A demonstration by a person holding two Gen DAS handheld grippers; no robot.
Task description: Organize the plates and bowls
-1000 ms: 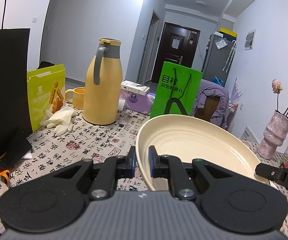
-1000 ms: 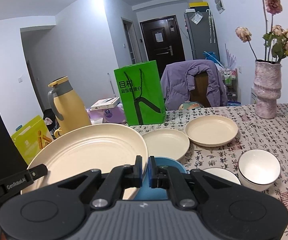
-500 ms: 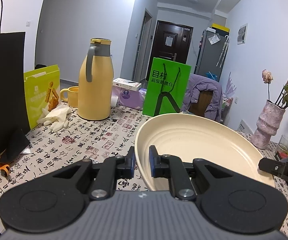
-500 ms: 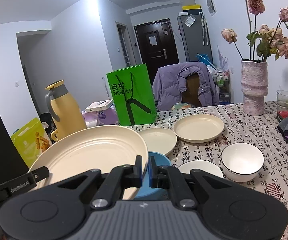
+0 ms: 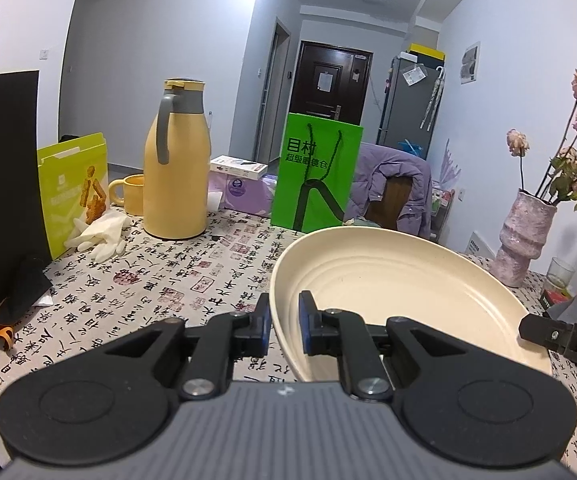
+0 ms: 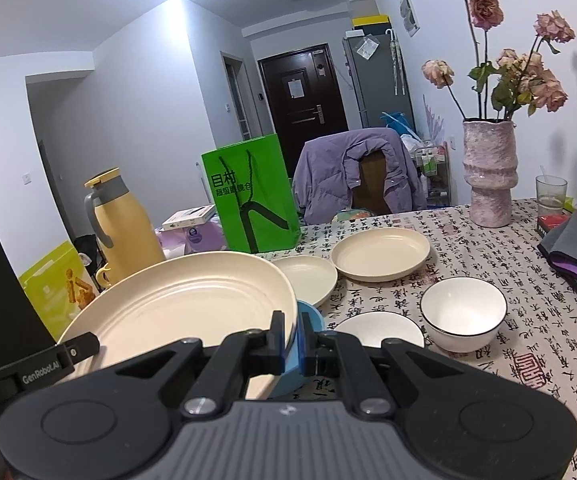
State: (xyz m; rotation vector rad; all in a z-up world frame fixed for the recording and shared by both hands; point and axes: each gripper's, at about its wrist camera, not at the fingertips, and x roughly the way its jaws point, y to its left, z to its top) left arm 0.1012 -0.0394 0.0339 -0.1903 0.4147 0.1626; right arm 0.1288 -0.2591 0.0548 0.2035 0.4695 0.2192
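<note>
A large cream plate (image 5: 400, 292) hangs above the table, held at two sides. My left gripper (image 5: 284, 326) is shut on its left rim, and my right gripper (image 6: 291, 338) is shut on its right rim; the same large cream plate (image 6: 184, 312) fills the left of the right wrist view. Under its right edge sits a blue bowl (image 6: 308, 344). Two smaller cream plates (image 6: 306, 278) (image 6: 380, 254) lie further back. A white bowl (image 6: 464, 314) with a dark rim stands to the right, and another white dish (image 6: 376, 330) lies partly hidden behind my right gripper.
A yellow thermos (image 5: 176, 168), a yellow mug (image 5: 130, 194), a green bag (image 5: 314, 178), white gloves (image 5: 100, 234) and a black bag (image 5: 0, 184) crowd the left. A pink vase with dried roses (image 6: 488, 172), a glass (image 6: 550, 196) and folded cloth (image 6: 576, 248) sit right.
Both grippers, still clamped on the large plate, have drawn back together from the far end of the table. The thermos, green bag and vase look smaller and farther away.
</note>
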